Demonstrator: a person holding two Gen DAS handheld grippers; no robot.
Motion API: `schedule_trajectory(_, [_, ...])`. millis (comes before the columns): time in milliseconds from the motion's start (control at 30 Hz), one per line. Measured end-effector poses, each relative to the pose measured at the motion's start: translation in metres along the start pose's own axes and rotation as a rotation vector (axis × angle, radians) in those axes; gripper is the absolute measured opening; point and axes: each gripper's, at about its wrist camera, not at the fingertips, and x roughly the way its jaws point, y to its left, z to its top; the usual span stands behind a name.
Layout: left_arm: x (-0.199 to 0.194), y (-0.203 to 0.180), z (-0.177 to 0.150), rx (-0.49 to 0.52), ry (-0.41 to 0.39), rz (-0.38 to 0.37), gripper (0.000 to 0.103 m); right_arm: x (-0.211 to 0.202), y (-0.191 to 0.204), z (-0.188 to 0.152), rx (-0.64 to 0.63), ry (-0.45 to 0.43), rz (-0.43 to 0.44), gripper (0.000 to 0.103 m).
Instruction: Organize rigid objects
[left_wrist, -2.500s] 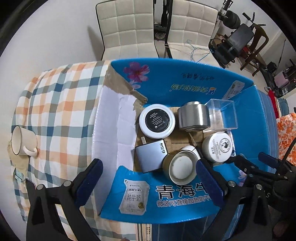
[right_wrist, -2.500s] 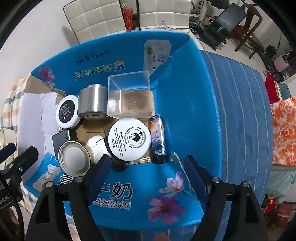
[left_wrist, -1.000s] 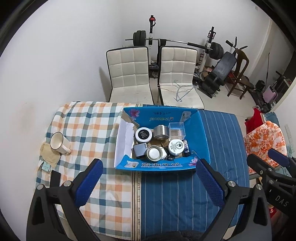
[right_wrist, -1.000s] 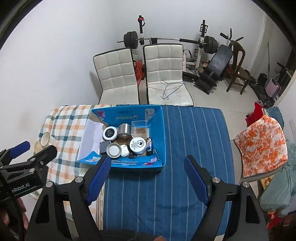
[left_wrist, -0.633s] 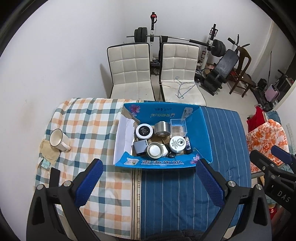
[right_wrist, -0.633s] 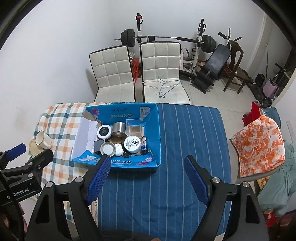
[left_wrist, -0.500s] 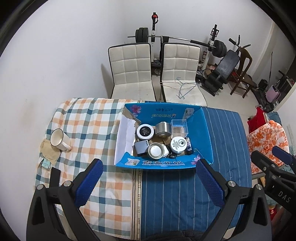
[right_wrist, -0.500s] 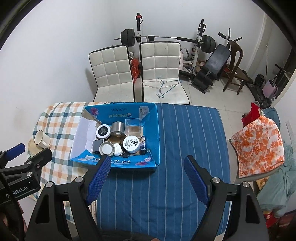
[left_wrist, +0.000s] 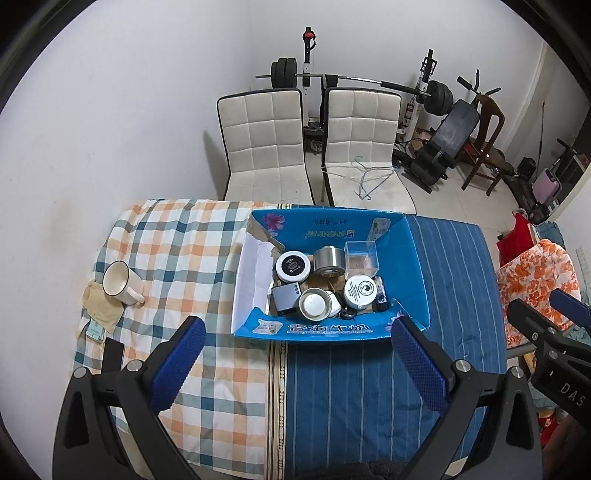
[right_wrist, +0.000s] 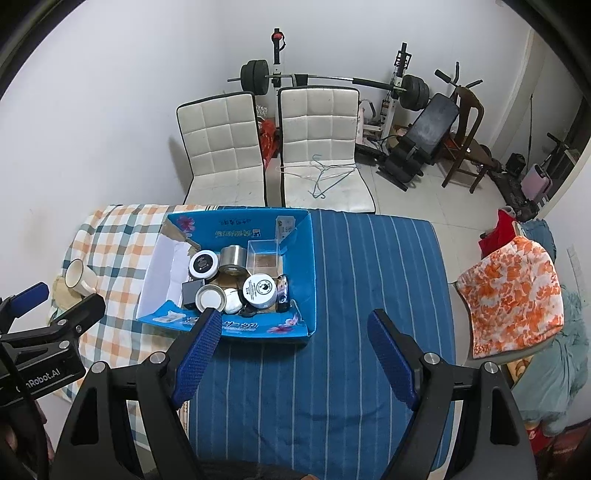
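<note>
Desk (left_wrist: 369, 387) under two cloths: blue striped cloth (right_wrist: 369, 288) on right half, orange/blue/white checked cloth (left_wrist: 177, 251) on left. Open blue cardboard box w/ flower print (left_wrist: 413, 258) near desk middle, straddling the seam btwn cloths, flaps up.

Left tool (left_wrist: 295, 363) held high, well apart from box, blue pads wide apart, nothing btwn them; box seen btwn and beyond the pads. Right tool (right_wrist: 293, 356) likewise high, pads wide apart, empty; box ahead and left of its centre.

Inside box, packed close:
- clear square plastic container (left_wrist: 361, 254), far right corner, empty-looking.
- silver metal cylinder tin (left_wrist: 328, 261) just left of it, on its side.
- white round jar w/ black lid (left_wrist: 293, 266) left of tin.
- white round jar w/ printed lid (left_wrist: 360, 291) at near right.
- open round metal tin (left_wrist: 314, 303) at near middle, touching a small white round piece (right_wrist: 232, 300).
- grey flat rectangular device (left_wrist: 284, 299) at near left.
- small dark printed bottle (right_wrist: 283, 291) against right wall.

Outside box: cream mug w/ dark rim (left_wrist: 120, 282) on beige cloth pad at desk's left edge, well apart from box.
</note>
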Motion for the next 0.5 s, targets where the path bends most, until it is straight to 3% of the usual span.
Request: schedule_trajectory(500, [-0.0080,0.0037,0.0062,0.008,-0.023,0.009,0.103,-0.0042,-0.0017,0.0004,0.003,-0.006,0.004,0.084])
